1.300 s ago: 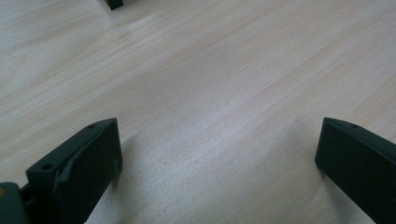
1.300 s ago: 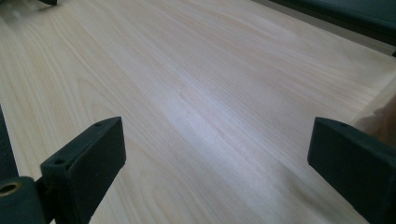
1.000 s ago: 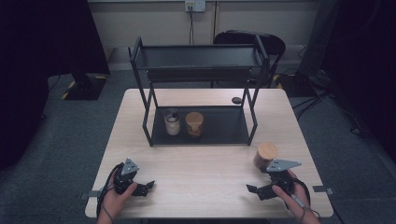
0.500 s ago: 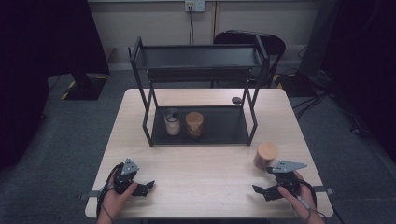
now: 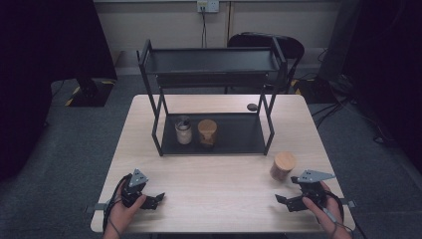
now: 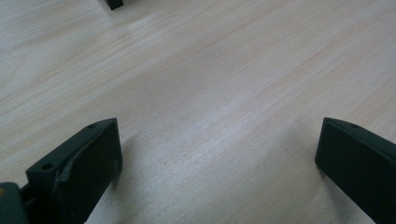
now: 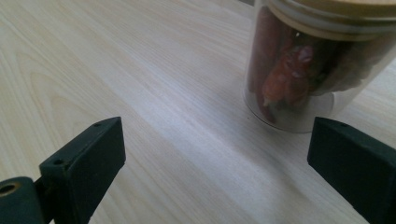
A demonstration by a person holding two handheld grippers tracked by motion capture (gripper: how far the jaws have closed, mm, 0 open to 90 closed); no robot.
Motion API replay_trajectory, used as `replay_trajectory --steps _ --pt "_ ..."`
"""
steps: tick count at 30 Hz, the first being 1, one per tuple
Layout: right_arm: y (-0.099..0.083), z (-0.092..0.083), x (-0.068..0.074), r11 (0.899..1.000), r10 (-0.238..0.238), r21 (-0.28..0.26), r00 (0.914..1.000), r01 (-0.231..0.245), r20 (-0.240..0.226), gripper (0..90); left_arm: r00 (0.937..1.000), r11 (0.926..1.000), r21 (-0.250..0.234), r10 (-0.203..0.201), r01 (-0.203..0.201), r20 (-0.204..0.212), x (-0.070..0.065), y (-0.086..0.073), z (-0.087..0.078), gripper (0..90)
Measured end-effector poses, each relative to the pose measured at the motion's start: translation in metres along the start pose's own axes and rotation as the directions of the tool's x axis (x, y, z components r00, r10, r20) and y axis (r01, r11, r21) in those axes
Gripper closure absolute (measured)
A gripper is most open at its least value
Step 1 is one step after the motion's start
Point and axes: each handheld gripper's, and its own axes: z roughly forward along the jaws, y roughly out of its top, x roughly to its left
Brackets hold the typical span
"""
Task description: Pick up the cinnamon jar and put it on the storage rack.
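With both the right gripper (image 5: 294, 200) and left gripper (image 5: 149, 198) spread wide and empty, the lidded jar (image 5: 283, 166) stands free just beyond the right one on the table (image 5: 219, 184), so reaching to straddle it seems next.

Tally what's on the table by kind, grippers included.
Jars with wooden lids: 2, one on the table, one on the rack's lower shelf
Jar with dark lid: 1
Black rack: 1
Small dark object: 1
Grippers: 2, left, right
Total: 7
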Motion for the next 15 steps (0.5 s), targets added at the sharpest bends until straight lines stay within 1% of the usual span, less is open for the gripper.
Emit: replay_trajectory --steps 3,7,9,15 --pt "-0.001 -0.002 -0.003 1.0 -0.003 0.005 0.9997 0.003 0.026 3.2 1.0 1.0 0.0 0.0 0.0 0.0 0.0 0.0 0.0 0.1" --pt "-0.003 -0.005 -0.008 1.0 0.018 -0.004 0.9989 -0.018 0.043 3.1 1.0 1.0 0.0 0.0 0.0 0.0 0.0 0.0 0.0 0.1" --pt "-0.004 -0.006 -0.011 1.0 0.025 -0.013 0.9988 -0.025 0.042 2.8 1.0 1.0 0.0 0.0 0.0 0.0 0.0 0.0 0.0 0.1" --pt "-0.005 -0.008 -0.017 0.998 0.053 -0.036 0.9956 -0.05 0.077 2.2 1.0 1.0 0.0 0.0 0.0 0.0 0.0 0.0 0.0 0.1"
